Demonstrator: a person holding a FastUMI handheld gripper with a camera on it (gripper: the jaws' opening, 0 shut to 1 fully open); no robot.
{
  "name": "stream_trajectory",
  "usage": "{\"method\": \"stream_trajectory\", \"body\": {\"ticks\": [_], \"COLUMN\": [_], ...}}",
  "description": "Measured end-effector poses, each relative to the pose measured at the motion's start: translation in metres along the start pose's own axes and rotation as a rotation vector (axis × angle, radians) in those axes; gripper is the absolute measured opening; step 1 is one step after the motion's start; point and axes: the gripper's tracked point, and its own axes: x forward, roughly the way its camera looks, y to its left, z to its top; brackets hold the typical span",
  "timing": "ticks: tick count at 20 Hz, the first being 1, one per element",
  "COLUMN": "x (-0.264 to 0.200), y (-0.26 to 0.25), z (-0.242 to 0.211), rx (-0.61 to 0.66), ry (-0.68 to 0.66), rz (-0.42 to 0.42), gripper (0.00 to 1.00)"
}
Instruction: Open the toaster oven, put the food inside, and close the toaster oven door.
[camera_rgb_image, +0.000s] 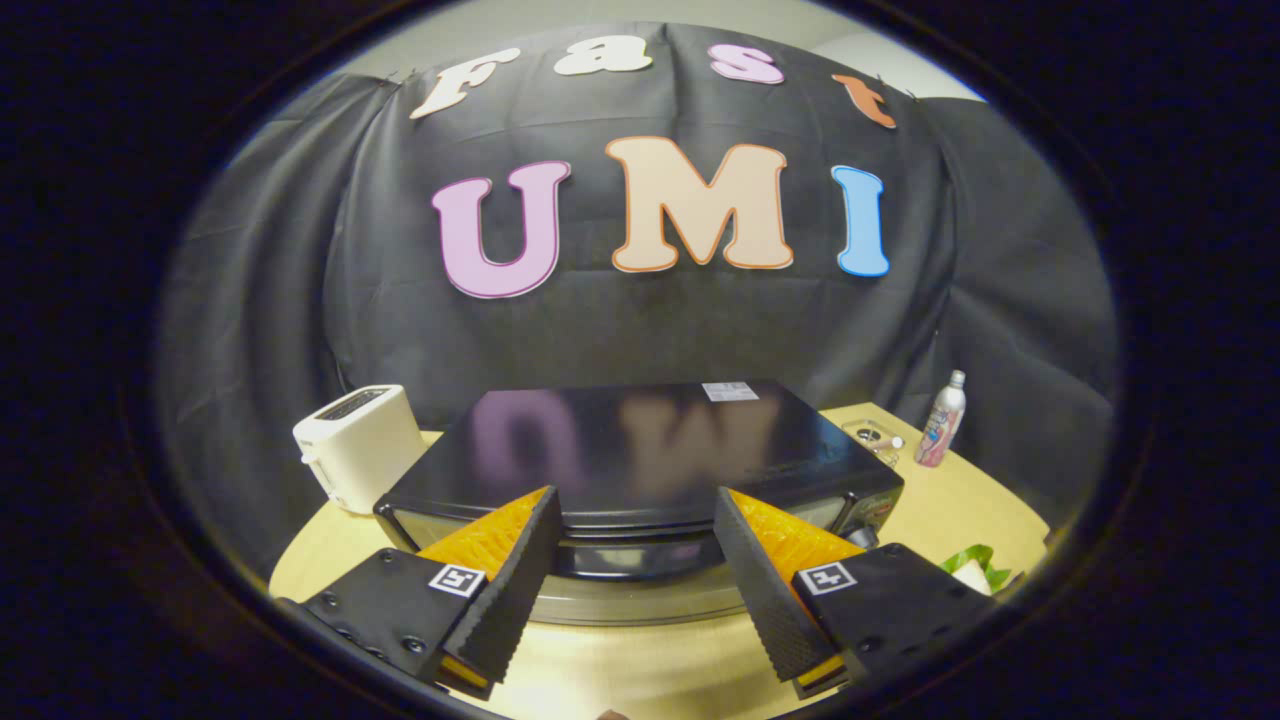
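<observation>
1. One view comes from the gripper (635, 560) itself: its two fingers (515, 580) stand wide apart, with dark ribbed pads facing inward and orange parts behind them, and they hold nothing.
2. Each finger carries a small square black-and-white marker (457, 579) on its black base.
3. Just ahead of the fingers, and partly between their tips, stands the toaster oven (640, 450), a black box with a shiny top that mirrors the wall behind it.
4. A small pale sticker (730, 391) lies on the far right part of the oven top.
5. The oven door (630, 555) faces the gripper; a dark handle runs along its upper edge, and the door looks tilted out a little at the top, but how far it is open cannot be told from this angle.
6. The fingertips are close to the front upper edge of the oven, one on each side of the handle's middle, without clearly touching it.
7. The oven rests on a light wooden table (930, 510).
8. To the left of the oven, near its back corner, stands a white toaster (360, 447) with slots on top.
9. To the right, beyond the oven's far corner, stands a slim bottle (942, 420) with a pinkish label, and a small clear object (875, 438) lies between the bottle and the oven.
10. The food (975, 568), something pale with green leaves, lies on the table to the right of the right finger, apart from the oven.
</observation>
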Motion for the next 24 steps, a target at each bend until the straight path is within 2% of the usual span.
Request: {"method": "stream_trajectory", "body": {"ticks": [8,13,17,19,21,24], "x": [-0.028,-0.054,-0.075,-0.087,-0.093,-0.098], "y": [-0.004,-0.01,-0.013,-0.017,-0.024,-0.028], "z": [-0.012,-0.028,-0.051,-0.065,-0.081,-0.125], "rx": [-0.008,-0.012,-0.027,-0.056,-0.098,-0.207], "ry": [0.03,0.135,0.224,0.264,0.308,0.448], "rz": [-0.027,-0.079,-0.081,-0.087,-0.127,-0.157], "gripper": [0.95,0.94,0.93,0.93,0.93,0.93]}}
